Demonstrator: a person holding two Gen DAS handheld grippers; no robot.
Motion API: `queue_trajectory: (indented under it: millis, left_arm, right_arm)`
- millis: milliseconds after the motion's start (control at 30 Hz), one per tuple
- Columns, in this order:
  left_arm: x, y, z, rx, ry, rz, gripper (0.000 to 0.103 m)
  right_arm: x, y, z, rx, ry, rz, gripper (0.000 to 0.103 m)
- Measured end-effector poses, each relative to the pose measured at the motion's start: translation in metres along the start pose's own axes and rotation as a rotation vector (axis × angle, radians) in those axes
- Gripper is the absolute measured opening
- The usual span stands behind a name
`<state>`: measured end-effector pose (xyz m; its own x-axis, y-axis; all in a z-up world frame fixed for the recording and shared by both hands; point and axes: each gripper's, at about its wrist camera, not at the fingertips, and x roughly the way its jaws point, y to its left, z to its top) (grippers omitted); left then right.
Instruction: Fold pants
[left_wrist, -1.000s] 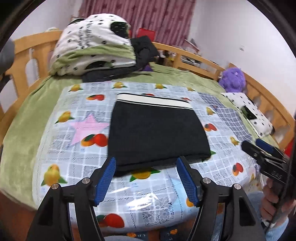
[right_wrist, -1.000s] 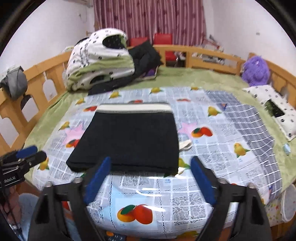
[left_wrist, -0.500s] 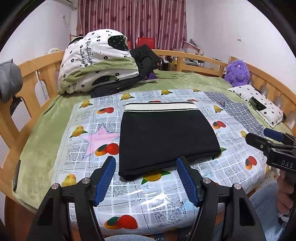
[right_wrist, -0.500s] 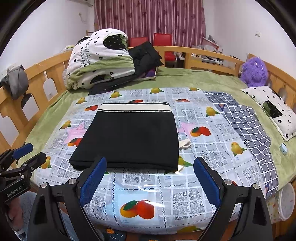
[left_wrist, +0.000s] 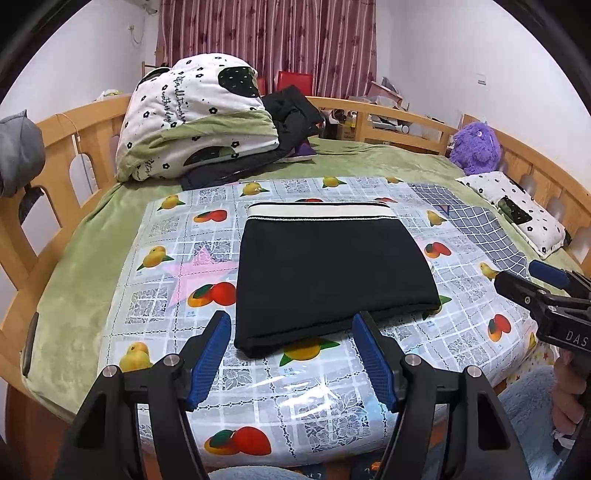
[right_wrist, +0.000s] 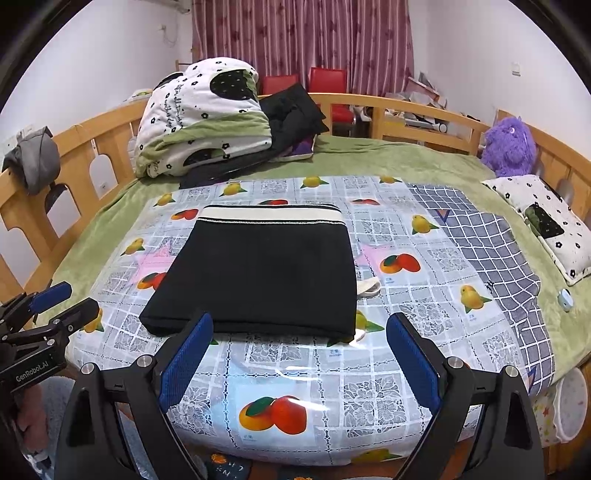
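Note:
The black pants (left_wrist: 328, 273) lie folded into a flat rectangle on the fruit-print sheet (left_wrist: 159, 291), cream waistband (left_wrist: 317, 211) at the far edge. They also show in the right wrist view (right_wrist: 258, 273). My left gripper (left_wrist: 291, 354) is open and empty, just short of the pants' near edge. My right gripper (right_wrist: 299, 358) is open and empty, also just short of the near edge. Each gripper shows at the side of the other's view: the right one (left_wrist: 532, 280), the left one (right_wrist: 62, 302).
A rolled quilt (left_wrist: 195, 118) and dark clothes (left_wrist: 291, 110) lie at the far end of the green bed (left_wrist: 354, 162). A purple plush toy (left_wrist: 476, 147) and a spotted pillow (left_wrist: 517, 210) are at the right. A checked cloth (right_wrist: 487, 251) lies right of the pants. Wooden rails (right_wrist: 88, 147) ring the bed.
Both grippers have drawn back and risen a little from the pants, so more of the bed shows. The pants have not moved. Both grippers stay open.

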<state>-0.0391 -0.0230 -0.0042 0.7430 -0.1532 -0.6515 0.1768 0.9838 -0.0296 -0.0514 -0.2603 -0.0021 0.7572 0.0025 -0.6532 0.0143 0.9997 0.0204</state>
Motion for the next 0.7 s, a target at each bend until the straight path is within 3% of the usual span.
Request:
queue_trajectory:
  millis: [700]
  left_arm:
    - [0.0016,0.0020,-0.0008,0.000,0.004,-0.002,0.071]
  right_arm:
    - [0.0000,-0.0006,-0.0011,-0.017,-0.006,0.005,0.094]
